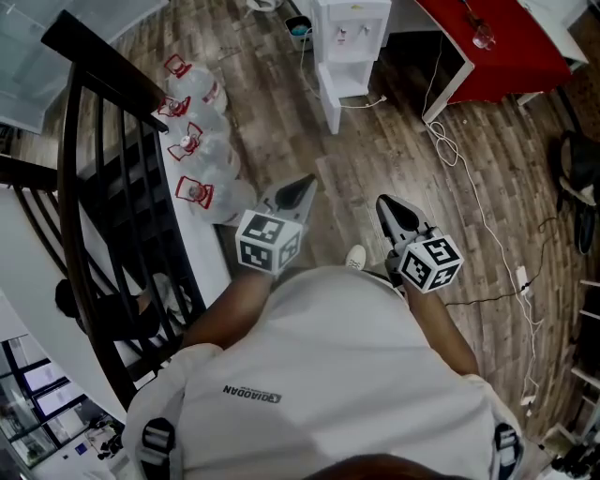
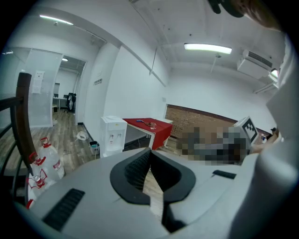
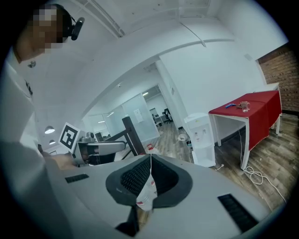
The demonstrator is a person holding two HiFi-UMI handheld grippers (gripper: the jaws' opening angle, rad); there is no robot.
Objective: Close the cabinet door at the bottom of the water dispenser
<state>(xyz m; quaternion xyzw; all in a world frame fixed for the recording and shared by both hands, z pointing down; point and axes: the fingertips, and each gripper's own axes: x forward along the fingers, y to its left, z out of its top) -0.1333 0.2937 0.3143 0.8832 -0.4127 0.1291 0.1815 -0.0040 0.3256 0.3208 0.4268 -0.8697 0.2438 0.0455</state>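
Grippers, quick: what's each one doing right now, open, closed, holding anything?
Left gripper: closed, holding nothing.
Right gripper: closed, holding nothing.

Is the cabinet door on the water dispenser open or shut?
Open: in the head view the cabinet door stands angled out from the water dispenser.

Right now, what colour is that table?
The table is red, clearest in the right gripper view.
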